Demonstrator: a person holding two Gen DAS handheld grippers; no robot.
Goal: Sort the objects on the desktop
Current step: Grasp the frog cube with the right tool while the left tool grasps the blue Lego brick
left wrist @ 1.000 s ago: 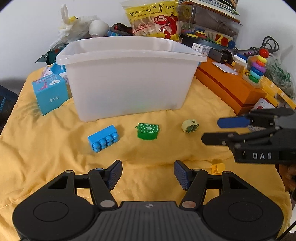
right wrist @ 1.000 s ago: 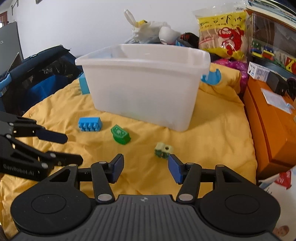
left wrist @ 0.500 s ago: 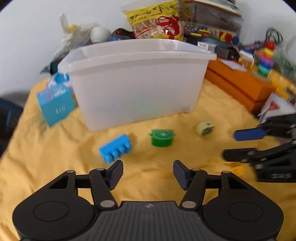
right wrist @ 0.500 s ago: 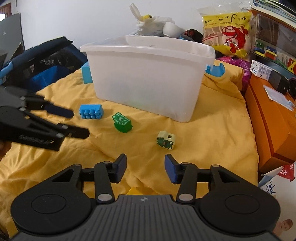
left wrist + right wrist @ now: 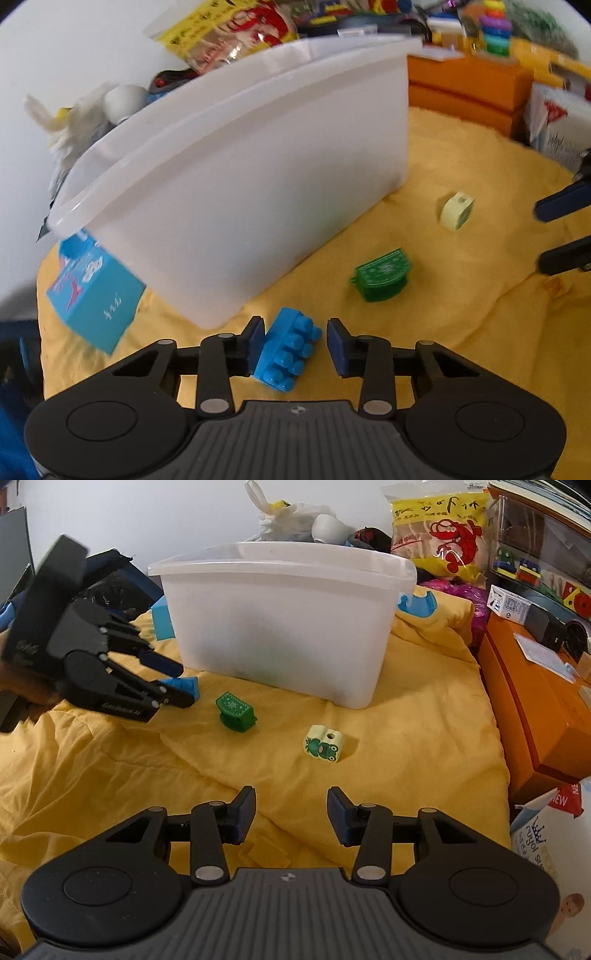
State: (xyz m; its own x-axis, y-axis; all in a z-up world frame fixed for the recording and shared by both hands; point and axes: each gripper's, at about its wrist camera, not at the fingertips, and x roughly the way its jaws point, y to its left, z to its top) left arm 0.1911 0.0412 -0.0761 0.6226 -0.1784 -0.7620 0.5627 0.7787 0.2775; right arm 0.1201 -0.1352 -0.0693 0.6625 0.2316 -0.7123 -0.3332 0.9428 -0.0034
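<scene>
On the yellow quilted cloth: a studded blue plastic brick is flanked by the left gripper, fingers spread, long axis roughly along them.
Right gripper: held open, empty.
Bin: translucent white plastic.

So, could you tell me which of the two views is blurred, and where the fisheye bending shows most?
Left wrist view: motion-smeared throughout, the white bin bowed and tilted, only the blue brick between the fingers fairly crisp. Right wrist view: mostly sharp, though the left gripper is slightly smeared; the orange box curves near the edge.
</scene>
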